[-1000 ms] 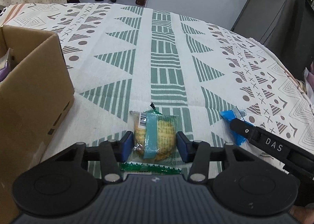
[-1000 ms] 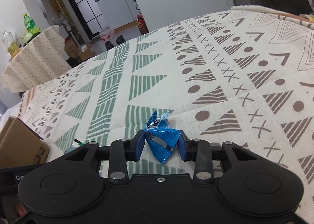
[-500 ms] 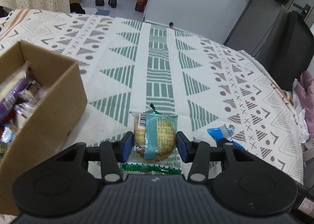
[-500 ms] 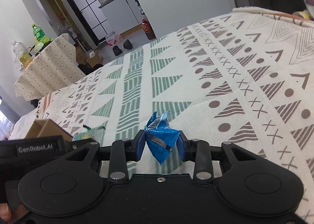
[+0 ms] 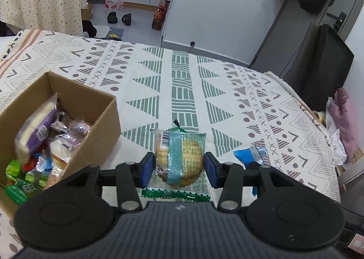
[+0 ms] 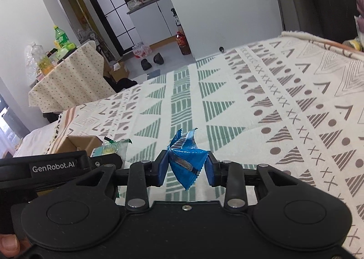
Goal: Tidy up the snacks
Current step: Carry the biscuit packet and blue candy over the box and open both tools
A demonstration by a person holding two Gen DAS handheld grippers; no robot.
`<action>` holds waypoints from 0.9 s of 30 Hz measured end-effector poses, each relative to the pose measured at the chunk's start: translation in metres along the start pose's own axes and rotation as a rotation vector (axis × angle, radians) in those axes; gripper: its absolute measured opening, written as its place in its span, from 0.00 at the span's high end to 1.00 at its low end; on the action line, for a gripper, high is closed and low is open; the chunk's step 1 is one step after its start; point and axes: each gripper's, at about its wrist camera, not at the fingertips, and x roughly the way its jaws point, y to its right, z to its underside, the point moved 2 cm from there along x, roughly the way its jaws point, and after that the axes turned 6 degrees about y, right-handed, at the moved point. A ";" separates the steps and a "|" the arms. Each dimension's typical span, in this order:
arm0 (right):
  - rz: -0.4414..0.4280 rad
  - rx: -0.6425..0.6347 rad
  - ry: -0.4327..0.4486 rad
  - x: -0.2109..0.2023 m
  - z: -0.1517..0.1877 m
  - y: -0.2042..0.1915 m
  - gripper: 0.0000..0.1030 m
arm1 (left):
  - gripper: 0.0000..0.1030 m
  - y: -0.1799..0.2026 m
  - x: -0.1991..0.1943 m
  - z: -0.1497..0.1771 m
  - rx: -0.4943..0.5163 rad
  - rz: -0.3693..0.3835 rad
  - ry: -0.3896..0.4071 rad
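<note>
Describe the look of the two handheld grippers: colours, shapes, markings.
Both are matte black plastic. The left gripper has a ribbed grey-black top, two round discs, silver pivot screws and blue pads. The right gripper has a smooth black body, the same discs, screws and blue pads. White "GenRobot.AI" lettering marks the left gripper's side in the right wrist view. No cables or sleeves show.

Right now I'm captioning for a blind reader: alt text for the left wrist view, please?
The left gripper holds a clear-wrapped biscuit packet above a patterned tablecloth. An open cardboard box of assorted snacks sits to its left; a blue wrapper shows at right.
</note>
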 end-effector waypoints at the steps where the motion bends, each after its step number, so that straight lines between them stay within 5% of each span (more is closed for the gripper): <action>1: 0.000 -0.003 0.004 -0.003 -0.001 -0.003 0.67 | 0.55 -0.002 -0.003 -0.001 -0.004 0.002 0.003; 27: -0.038 -0.100 0.019 -0.011 -0.024 -0.091 0.67 | 0.55 -0.070 -0.056 -0.040 -0.147 0.033 0.063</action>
